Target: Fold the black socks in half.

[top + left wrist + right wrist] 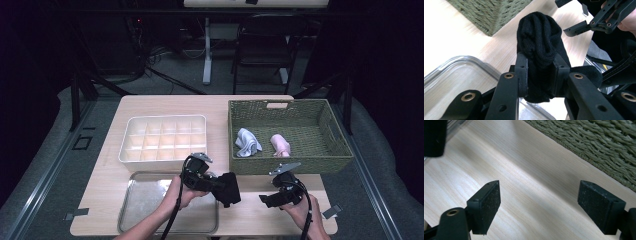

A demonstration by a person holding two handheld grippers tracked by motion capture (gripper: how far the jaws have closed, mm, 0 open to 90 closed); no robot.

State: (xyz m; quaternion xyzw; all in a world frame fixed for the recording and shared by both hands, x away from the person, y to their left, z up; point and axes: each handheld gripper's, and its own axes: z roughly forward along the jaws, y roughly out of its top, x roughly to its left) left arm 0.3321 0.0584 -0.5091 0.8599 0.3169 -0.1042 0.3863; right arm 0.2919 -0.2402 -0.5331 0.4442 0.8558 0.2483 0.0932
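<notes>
Black sock (pixel 539 45): a rolled dark knitted sock, pinched between the two jaws of the left gripper (pixel 540 75), held above the table near the front left corner of the green basket (pixel 287 165).
Sock seen from above: a dark bundle (pixel 229 189) just in front of the basket's front wall, hanging over the edge of the metal tray (pixel 145 200).
Left gripper: its pads press on both sides of the sock; the sock bulges out above and below the jaws. In the high view this gripper (pixel 220 186) sits in front of the basket, toward its left end.
Right gripper: jaws spread wide with nothing between them (pixel 539 207), bare wood below. In the high view it (pixel 267 200) lies in front of the basket's front wall, right of the sock and apart from it.
Basket: woven, green, on the right half of the table (pixel 165 105); inside lie a pale blue cloth bundle (pixel 247 142) and a pink one (pixel 280 145), side by side.
White divider box (pixel 162 140): left of the basket, split into many small cells.
Metal tray: in front of the divider box, left of the basket's front corner.
Hands: one (pixel 187 192) holds the left gripper, one (pixel 300 207) holds the right.
</notes>
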